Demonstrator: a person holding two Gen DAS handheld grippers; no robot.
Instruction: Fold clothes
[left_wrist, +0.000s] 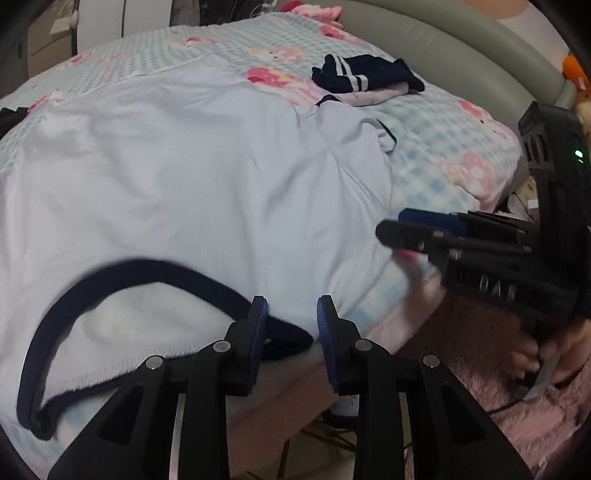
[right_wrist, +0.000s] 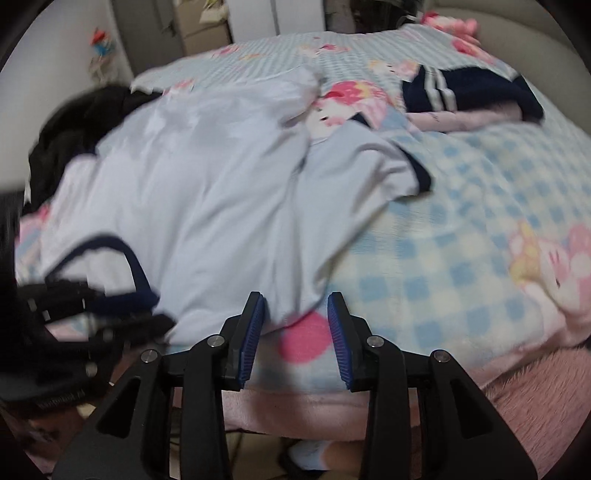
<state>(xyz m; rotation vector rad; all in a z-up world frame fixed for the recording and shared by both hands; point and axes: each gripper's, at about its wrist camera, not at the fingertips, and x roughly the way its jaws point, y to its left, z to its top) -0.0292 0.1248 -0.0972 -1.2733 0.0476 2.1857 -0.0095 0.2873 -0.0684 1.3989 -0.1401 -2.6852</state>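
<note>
A pale blue T-shirt (left_wrist: 192, 177) with navy trim lies spread on the bed, its navy collar (left_wrist: 122, 269) toward me. It also shows in the right wrist view (right_wrist: 207, 192), one sleeve (right_wrist: 373, 166) out to the right. My left gripper (left_wrist: 291, 317) is open at the shirt's near edge, just right of the collar, holding nothing. My right gripper (right_wrist: 295, 314) is open over the shirt's near right corner, holding nothing. The right gripper also appears in the left wrist view (left_wrist: 402, 225), beside the shirt's right edge.
A checked blue blanket (right_wrist: 443, 236) with pink cartoon prints covers the bed. A navy garment with white stripes (left_wrist: 365, 74) lies on a pink one at the back right. A black garment (right_wrist: 70, 125) lies at the left. A grey headboard (left_wrist: 443, 40) curves behind. A pink fleece hangs at the near edge.
</note>
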